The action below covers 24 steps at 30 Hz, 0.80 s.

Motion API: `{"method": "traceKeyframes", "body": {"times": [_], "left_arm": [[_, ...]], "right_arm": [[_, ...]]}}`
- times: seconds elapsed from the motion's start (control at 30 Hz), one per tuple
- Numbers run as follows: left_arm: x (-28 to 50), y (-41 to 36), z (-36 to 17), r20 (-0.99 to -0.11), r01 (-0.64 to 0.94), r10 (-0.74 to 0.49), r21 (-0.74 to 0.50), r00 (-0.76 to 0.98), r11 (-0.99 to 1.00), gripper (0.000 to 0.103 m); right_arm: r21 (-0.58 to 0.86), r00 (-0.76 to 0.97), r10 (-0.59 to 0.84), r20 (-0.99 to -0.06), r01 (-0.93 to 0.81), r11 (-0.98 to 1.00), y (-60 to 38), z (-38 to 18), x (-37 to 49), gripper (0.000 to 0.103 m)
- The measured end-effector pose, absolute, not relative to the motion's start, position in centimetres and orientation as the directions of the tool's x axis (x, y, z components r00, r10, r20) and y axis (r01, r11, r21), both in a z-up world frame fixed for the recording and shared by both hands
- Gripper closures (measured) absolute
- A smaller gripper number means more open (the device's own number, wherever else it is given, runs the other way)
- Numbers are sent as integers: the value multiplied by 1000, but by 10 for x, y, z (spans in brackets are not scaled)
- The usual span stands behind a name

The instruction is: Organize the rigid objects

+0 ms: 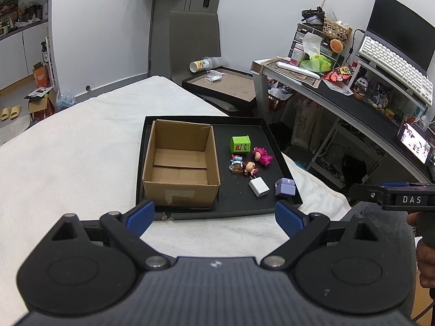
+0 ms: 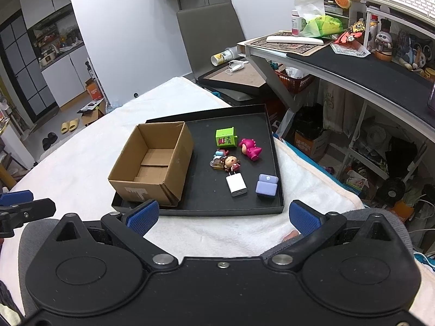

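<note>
Nothing was sorted yet: cardboard box [image 2: 152, 160] sat empty w/ all six items, e.g. white charger [image 2: 236, 185], loose on the tray [image 2: 239, 209]. Your left tongs [image 1: 214, 216] & right tongs [image 2: 223, 217] were both wide open, holding nothing

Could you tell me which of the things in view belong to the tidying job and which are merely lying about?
Job: cardboard box, black tray, green cube, pink dinosaur, two small figurines, white charger, purple case.

Lying about: keyboard, tissue box, yellow slippers, bottle.
</note>
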<state>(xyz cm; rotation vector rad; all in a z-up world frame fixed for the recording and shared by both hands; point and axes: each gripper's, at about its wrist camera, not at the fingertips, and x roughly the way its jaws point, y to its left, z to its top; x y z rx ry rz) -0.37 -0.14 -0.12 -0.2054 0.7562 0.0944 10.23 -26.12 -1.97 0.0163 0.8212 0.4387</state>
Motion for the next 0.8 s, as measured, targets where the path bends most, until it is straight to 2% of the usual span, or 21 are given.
{"method": "traceKeyframes", "body": {"times": [0.8], "left_arm": [[19, 25, -27, -714, -198, 18, -169, 700, 965, 8]], "right_arm": [[205, 606, 350, -714, -297, 933, -270, -43, 132, 0]]}}
